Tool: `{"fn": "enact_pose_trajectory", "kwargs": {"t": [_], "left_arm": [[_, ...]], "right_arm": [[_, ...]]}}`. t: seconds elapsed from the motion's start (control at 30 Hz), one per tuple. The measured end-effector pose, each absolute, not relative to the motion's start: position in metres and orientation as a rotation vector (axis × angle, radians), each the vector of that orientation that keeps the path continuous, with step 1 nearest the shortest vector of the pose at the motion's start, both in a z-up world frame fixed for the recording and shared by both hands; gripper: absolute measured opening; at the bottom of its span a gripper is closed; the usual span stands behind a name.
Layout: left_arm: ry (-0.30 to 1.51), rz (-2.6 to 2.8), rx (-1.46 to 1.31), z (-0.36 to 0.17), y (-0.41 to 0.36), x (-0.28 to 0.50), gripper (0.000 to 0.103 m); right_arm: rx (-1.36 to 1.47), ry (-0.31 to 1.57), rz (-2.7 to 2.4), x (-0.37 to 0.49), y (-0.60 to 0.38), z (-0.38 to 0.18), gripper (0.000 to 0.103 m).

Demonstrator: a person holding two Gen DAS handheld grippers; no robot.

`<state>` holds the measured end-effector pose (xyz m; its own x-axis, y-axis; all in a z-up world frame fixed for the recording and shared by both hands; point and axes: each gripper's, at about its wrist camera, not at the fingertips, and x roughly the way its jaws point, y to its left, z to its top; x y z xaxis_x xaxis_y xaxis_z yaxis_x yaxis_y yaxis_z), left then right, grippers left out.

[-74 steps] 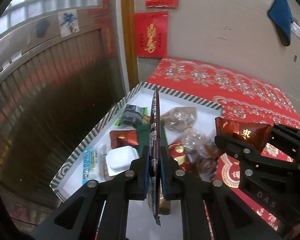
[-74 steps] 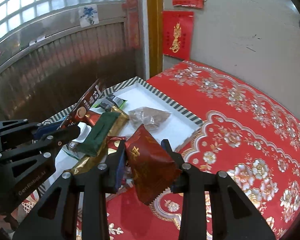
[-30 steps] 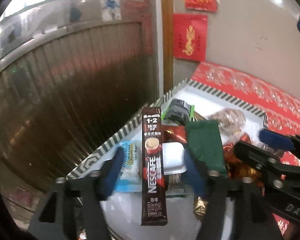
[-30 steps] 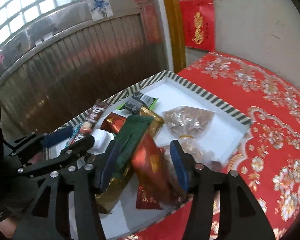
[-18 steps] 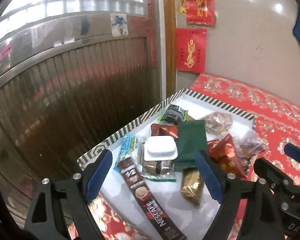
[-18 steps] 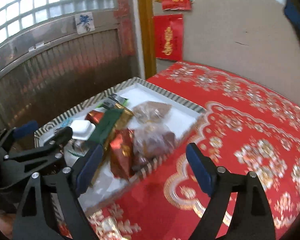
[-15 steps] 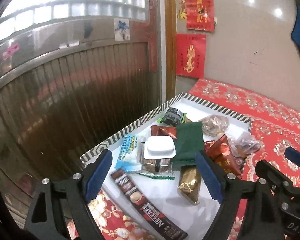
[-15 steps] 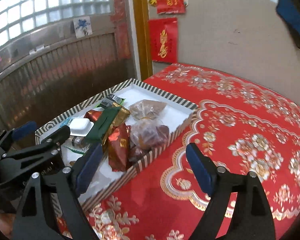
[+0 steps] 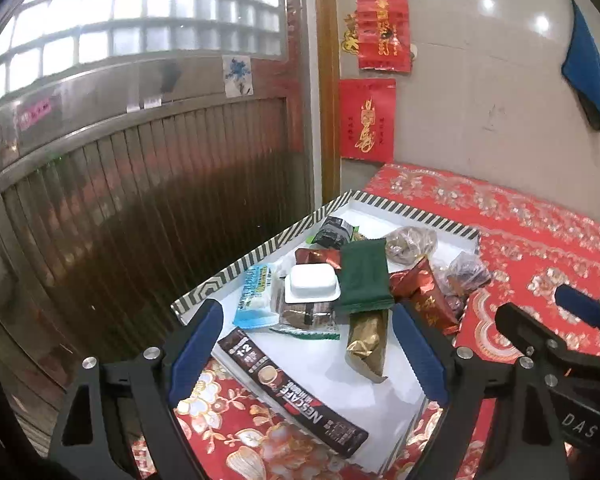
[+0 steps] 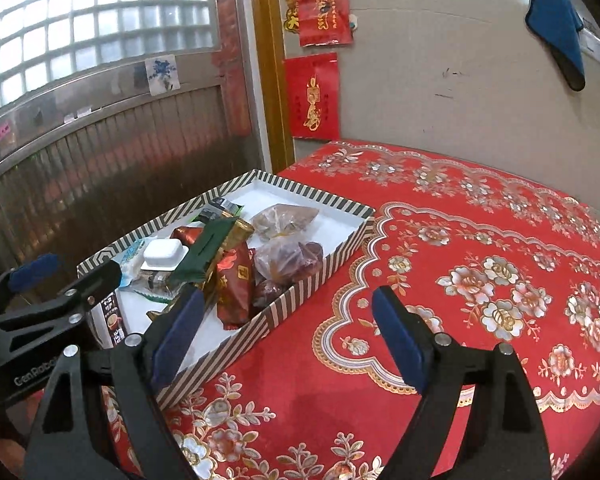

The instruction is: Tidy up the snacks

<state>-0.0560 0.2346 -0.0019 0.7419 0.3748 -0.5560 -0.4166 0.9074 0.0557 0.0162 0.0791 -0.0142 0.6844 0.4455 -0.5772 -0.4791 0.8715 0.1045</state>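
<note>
Gaping empty, both grippers (image 9: pixel 307 344) (image 10: pixel 288 332) (only left view shows the coffee stick (image 9: pixel 292 388) whole).

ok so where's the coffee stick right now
In the left wrist view the coffee stick lies flat at the near end of the striped box, toward its left side, just in front of the light blue packet.

The long dark brown coffee stick sachet (image 9: pixel 292 390), lower centre, reads "NESCAFE" and "1+2". The right gripper's (image 9: pixel 555 322) black body, lower right, reads "DAS".
</note>
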Motion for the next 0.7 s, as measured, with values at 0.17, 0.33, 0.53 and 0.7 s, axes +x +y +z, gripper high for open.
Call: {"fn": "enact_pose_trajectory", "kwargs": {"t": [0.17,0.33,0.53,0.7], "left_arm": [[0.611,0.422,-0.065,-0.0034,0.2364,-0.0544,0.089],[0.596,0.411,-0.082,-0.003,0.2409,-0.0547,0.088],[0.59,0.403,-0.063,-0.0021,0.2386,-0.0535,0.088],[0.6,0.392,-0.08,-0.0033,0.241,-0.0524,0.088]], "right_arm": [[-0.052,0.642,0.522,0.0179,0.0771,-0.0167,0.086],[-0.052,0.652,0.526,0.0204,0.0784,-0.0197,0.086],[-0.068,0.647,0.528,0.0207,0.0835,-0.0215,0.086],[-0.06,0.656,0.529,0.0212,0.0833,-0.0236,0.086]]}}
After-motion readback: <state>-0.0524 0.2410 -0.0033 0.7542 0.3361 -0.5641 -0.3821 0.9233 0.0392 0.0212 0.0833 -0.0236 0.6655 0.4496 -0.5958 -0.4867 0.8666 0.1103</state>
